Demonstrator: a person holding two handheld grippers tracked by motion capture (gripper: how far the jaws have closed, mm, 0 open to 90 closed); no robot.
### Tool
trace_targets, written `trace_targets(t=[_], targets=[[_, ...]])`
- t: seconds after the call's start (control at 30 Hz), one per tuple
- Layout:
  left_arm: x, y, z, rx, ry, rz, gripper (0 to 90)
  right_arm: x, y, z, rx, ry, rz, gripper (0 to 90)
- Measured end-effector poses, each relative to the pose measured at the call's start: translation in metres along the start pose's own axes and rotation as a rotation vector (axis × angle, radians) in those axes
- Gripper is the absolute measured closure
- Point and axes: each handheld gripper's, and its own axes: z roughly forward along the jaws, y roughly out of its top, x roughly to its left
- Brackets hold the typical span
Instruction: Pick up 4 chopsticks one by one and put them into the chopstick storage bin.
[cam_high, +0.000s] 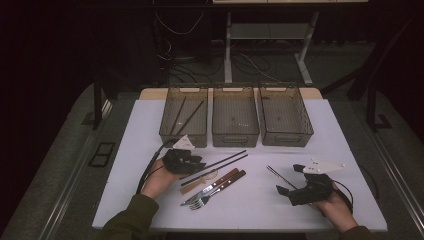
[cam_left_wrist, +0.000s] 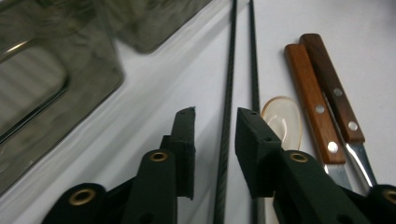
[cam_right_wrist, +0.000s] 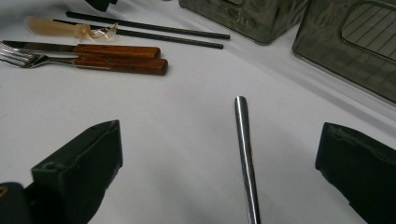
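On the white table in the high view, three smoky translucent plastic bins stand in a row at the far side, the leftmost holding two dark sticks. In front of them the left gripper lies at the near end of a pair of long black chopsticks, next to a wooden-handled knife and fork; the right gripper rests well apart, by a thin metal chopstick. In the left gripper view, the jaws stand slightly apart around one black chopstick without pressing it, the other chopstick just outside the right jaw, near a clear plastic spoon. In the right gripper view, the jaws gape wide with the metal chopstick lying between them, untouched.
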Motion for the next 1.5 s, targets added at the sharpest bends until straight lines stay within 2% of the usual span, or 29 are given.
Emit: trace_targets(t=[0.03,0.17,0.2,0.27,0.3,0.33,0.4,0.43,0.5,0.57,0.6,0.77,1.0,1.2,1.4,1.5], targets=[[-0.001,0.002,0.003,0.005,0.001,0.016,69.1,0.0,0.0,0.0,0.001,0.0,0.0,0.9],[-0.004,0.01,0.012,0.026,-0.007,0.008,73.1,0.0,0.0,0.0,-0.001,0.001,0.0,0.9],[-0.003,0.012,0.014,0.033,-0.012,0.022,73.9,0.0,0.0,0.0,-0.001,0.002,0.001,0.9],[-0.005,0.013,0.017,0.043,-0.01,0.007,75.5,0.0,0.0,0.0,-0.004,0.002,0.001,0.9],[-0.004,0.012,0.018,0.051,-0.01,0.03,75.7,0.0,0.0,0.0,-0.004,0.003,0.001,0.9],[-0.005,0.011,0.02,0.057,-0.01,0.018,76.2,0.0,0.0,0.0,-0.005,0.003,-0.001,0.9],[-0.005,0.01,0.021,0.079,-0.009,0.043,77.0,0.001,0.0,-0.001,-0.005,0.002,-0.001,0.9],[-0.006,0.009,0.021,0.083,-0.006,0.042,77.9,0.001,0.0,-0.001,-0.005,0.002,-0.001,0.9],[-0.006,0.008,0.02,0.076,-0.004,0.033,78.7,0.001,0.0,-0.001,-0.005,0.002,-0.001,0.9],[-0.005,0.008,0.02,0.075,-0.001,0.051,80.2,0.001,0.0,-0.001,-0.005,0.003,-0.003,0.9],[-0.007,0.007,0.02,0.07,0.003,0.043,80.5,0.001,0.0,-0.001,-0.005,0.003,-0.003,0.9],[-0.009,0.005,0.02,0.067,0.018,0.078,82.5,0.001,0.0,-0.001,-0.003,0.004,-0.005,0.9],[-0.009,0.005,0.02,0.067,0.018,0.103,84.8,0.002,0.0,0.0,0.001,0.004,-0.01,0.9],[-0.009,0.004,0.02,0.06,0.011,0.093,85.6,0.002,0.0,0.0,0.001,0.002,-0.008,0.9],[-0.007,0.005,0.019,0.064,0.002,0.1,85.6,0.002,0.0,-0.001,0.0,0.004,-0.01,0.9],[-0.005,0.004,0.017,0.063,-0.01,0.086,85.6,0.002,0.0,-0.001,0.0,0.004,-0.009,0.9]])
